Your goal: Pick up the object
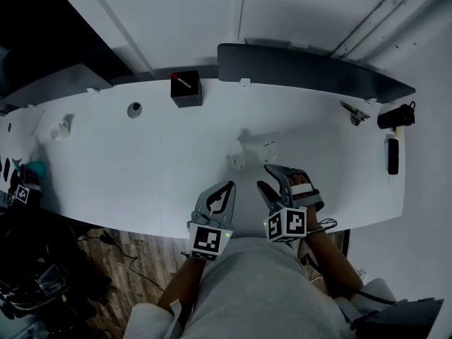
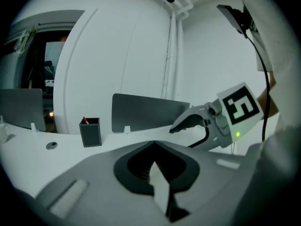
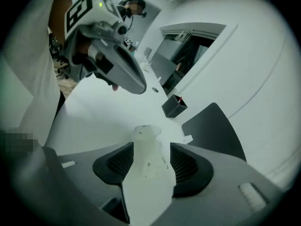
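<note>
A small white object (image 1: 252, 152) lies on the white table (image 1: 141, 168), just ahead of my right gripper (image 1: 272, 177). In the right gripper view the white object (image 3: 148, 166) fills the gap between the dark ribbed pads (image 3: 120, 161) of my right gripper (image 3: 149, 161); the jaws stand apart and I see no pad pressing on it. My left gripper (image 1: 226, 189) hovers beside it to the left, jaws shut with nothing in them. In the left gripper view my left gripper (image 2: 157, 175) points over the table, and the right gripper (image 2: 197, 124) shows at its right.
A black pen box (image 1: 186, 89) and a dark panel (image 1: 311, 73) stand at the table's back edge. A small round fitting (image 1: 134, 109) and a white cup (image 1: 60, 129) are at the left. Dark tools (image 1: 393, 155) lie at the far right. The table's front edge runs just under the grippers.
</note>
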Demonstrator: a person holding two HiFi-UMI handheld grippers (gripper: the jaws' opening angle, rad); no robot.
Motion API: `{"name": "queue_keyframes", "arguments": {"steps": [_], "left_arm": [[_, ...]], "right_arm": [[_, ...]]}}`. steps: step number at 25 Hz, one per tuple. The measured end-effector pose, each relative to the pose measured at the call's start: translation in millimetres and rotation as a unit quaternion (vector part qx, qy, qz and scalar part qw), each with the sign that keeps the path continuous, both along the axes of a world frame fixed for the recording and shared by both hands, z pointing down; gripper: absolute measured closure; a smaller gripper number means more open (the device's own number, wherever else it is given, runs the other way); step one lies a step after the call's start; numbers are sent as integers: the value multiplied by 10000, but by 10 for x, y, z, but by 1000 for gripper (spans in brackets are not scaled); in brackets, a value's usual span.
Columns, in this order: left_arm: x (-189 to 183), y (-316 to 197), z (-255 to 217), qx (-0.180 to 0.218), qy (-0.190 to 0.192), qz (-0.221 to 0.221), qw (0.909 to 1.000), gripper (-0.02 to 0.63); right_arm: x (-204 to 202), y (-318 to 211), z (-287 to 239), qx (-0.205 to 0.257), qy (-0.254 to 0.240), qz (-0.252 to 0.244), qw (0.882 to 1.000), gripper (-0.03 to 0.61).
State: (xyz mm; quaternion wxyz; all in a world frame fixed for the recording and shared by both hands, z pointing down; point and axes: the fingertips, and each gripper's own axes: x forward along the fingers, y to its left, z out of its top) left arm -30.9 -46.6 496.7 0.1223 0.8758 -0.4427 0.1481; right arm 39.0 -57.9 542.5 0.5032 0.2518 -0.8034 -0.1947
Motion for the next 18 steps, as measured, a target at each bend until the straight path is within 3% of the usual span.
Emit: {"name": "queue_keyframes", "arguments": {"steps": [3, 10, 18], "left_arm": [[-5, 30, 20, -58, -28, -99, 9999, 615], [-99, 67, 67, -176, -99, -374, 9991, 615], [-184, 31, 76, -233, -81, -565, 9981, 615]], "right_arm": [[6, -90, 241, 246, 712, -308, 9967, 334], [9, -287, 786, 389, 1599, -641, 9843, 267], [-83, -461, 962, 696, 1803, -656, 9789, 255]]}}
